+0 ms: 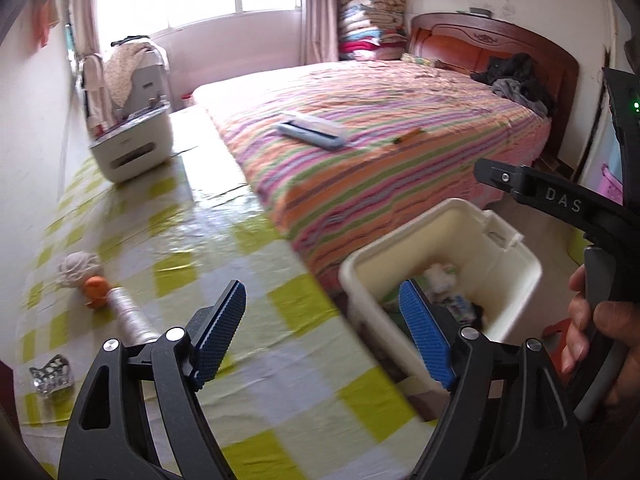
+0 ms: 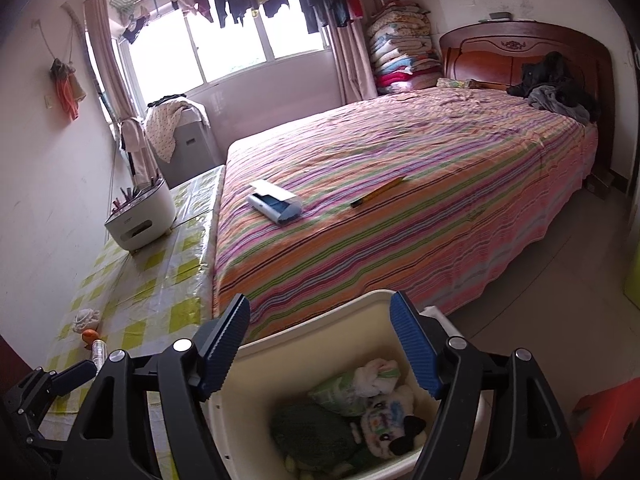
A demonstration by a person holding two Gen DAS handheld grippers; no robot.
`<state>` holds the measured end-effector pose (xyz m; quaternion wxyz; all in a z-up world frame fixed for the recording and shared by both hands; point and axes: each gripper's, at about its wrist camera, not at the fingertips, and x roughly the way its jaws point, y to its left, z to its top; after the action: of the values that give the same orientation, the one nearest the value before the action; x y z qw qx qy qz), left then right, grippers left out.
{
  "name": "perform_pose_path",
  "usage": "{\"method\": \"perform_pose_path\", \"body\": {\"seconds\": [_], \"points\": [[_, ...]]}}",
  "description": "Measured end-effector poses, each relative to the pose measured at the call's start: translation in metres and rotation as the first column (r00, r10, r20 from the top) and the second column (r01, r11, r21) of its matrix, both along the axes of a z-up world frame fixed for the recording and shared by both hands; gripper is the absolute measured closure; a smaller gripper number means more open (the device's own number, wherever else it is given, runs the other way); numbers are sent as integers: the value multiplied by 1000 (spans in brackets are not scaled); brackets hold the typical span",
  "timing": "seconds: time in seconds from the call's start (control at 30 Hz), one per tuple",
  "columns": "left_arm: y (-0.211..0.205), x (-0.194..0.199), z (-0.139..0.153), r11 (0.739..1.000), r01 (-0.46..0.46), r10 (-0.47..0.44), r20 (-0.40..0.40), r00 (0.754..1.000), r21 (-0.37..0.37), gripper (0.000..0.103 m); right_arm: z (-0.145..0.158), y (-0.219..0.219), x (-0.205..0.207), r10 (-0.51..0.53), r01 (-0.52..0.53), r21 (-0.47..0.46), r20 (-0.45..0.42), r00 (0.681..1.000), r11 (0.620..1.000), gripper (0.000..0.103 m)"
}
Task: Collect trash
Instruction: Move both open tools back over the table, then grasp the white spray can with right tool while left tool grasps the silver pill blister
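Left tongs (image 1: 322,316) agape, empty; right tongs (image 2: 320,344) agape above bin (image 2: 304,340)

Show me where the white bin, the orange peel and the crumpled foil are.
White bin (image 2: 304,344): right wrist view, far inner wall.
Orange peel (image 1: 96,286): left wrist view, its middle, on the checked table.
Crumpled foil (image 1: 51,374): left wrist view, its middle, near the table's front edge.
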<state>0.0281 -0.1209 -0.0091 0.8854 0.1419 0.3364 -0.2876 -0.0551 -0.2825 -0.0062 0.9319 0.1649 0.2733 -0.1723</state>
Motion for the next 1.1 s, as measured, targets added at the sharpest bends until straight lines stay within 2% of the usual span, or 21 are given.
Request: {"method": "perform_pose_path", "body": {"seconds": [0.13, 0.3, 0.5, 0.57, 0.67, 0.83, 0.97, 1.1], "points": [[31, 11, 1, 999, -49, 49, 19, 999, -12, 23, -3, 23, 18, 40, -40, -6, -18, 999, 999, 32], [72, 29, 4, 990, -119, 119, 2, 993, -71, 23, -7, 55, 44, 109, -109, 14, -38, 993, 994, 32], [136, 62, 16, 956, -254, 253, -23, 967, -149, 23, -14, 103, 73, 219, -218, 22, -68, 973, 976, 32], [162, 73, 19, 934, -316, 318, -17, 948, -169, 23, -16, 117, 80, 256, -255, 25, -76, 964, 967, 32], [200, 87, 23, 889, -421, 425, -15, 905, -182, 23, -20, 143, 93, 318, -316, 37, -96, 943, 948, 32], [258, 102, 23, 820, -529, 524, -88, 847, -216, 23, -31, 191, 112, 435, -432, 53, -138, 890, 900, 32], [283, 107, 22, 805, -563, 553, -107, 827, -190, 23, -40, 229, 127, 531, -530, 56, -184, 827, 846, 32], [298, 113, 16, 800, -578, 560, -144, 816, -162, 23, -47, 253, 142, 577, -584, 40, -219, 787, 811, 32]]}}
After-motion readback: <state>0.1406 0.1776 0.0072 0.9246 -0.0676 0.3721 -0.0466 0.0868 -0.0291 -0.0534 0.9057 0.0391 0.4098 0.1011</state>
